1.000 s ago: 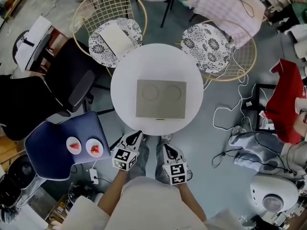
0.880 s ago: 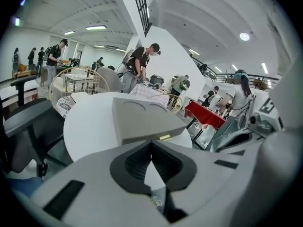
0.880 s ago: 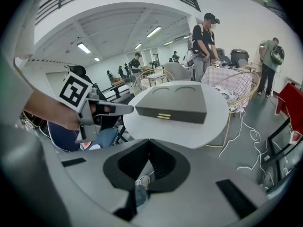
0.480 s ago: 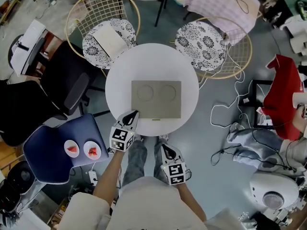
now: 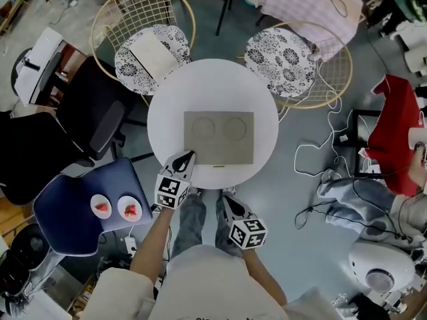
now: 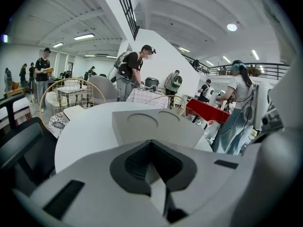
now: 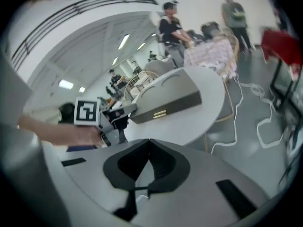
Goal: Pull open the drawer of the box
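A flat grey box (image 5: 219, 137) with two round dents on top lies on the round white table (image 5: 213, 85). A small gold drawer handle (image 5: 219, 166) shows on its near side, also visible in the right gripper view as the handle (image 7: 159, 113). My left gripper (image 5: 189, 155) is shut and empty, its tip at the box's near left corner; whether it touches I cannot tell. The box (image 6: 156, 126) fills the left gripper view ahead of that gripper (image 6: 151, 145). My right gripper (image 5: 222, 197) is shut and empty, off the table's near edge over my legs, seen too as the right gripper (image 7: 149, 143).
Two wire chairs with patterned cushions (image 5: 288, 62) stand behind the table, the left one bearing a white slab (image 5: 152, 52). A black office chair (image 5: 100, 119) and a blue seat with two plates (image 5: 113, 207) are at the left. Cables (image 5: 320, 159) and a red cloth (image 5: 393, 132) lie at the right.
The left gripper has moved forward from beside my legs to the box's near left corner. The right gripper stayed near my knee and turned slightly.
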The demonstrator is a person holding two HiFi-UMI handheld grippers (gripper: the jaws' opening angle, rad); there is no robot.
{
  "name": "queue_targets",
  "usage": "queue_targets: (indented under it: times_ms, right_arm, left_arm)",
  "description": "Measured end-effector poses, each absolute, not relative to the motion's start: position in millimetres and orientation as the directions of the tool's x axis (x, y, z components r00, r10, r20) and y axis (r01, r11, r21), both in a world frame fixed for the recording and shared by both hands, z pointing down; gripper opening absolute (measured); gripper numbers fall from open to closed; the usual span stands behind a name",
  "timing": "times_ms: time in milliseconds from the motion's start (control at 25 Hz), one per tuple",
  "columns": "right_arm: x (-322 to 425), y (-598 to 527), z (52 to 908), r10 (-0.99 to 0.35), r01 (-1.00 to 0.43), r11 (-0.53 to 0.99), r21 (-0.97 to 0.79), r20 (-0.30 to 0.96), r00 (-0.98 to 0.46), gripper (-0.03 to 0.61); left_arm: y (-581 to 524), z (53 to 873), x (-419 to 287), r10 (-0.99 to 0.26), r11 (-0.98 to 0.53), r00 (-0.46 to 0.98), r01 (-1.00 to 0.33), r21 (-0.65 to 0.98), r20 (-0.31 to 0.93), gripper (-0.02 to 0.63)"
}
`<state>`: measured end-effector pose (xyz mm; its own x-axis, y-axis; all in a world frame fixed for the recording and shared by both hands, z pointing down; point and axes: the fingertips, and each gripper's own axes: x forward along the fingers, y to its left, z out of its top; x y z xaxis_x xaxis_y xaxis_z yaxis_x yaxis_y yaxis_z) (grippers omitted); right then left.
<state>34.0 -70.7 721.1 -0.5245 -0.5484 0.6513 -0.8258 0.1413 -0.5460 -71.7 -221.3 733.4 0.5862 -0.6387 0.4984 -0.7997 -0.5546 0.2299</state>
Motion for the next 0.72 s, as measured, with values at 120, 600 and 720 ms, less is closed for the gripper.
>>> queue_targets:
  times_ms: [120,600,720]
  right_arm:
    - [34.9,-81.1,721.6,-0.622,-0.575,-0.131,-0.808,0.518,-0.587,0.015]
    - [31.7,-87.5,756.4,-0.784,0.069,-0.456,-0.887,0.365,-0.502,0.015]
    - [29.5,-95.8,754.1,-0.794,0.055,-0.423,-0.904,0.341,-0.503,0.017]
  left_arm:
    - [-221.2,733.5,-70.9,-0.643,-0.554,0.586,-0.801,0.227,0.494,0.011]
    - [-218.6,733.3,-69.7,-0.651,-0.557,0.587,-0.8,0.223,0.481,0.011]
    - [-218.2,733.9,-68.8,-0.654,-0.555,0.587,-0.801,0.225,0.478,0.011]
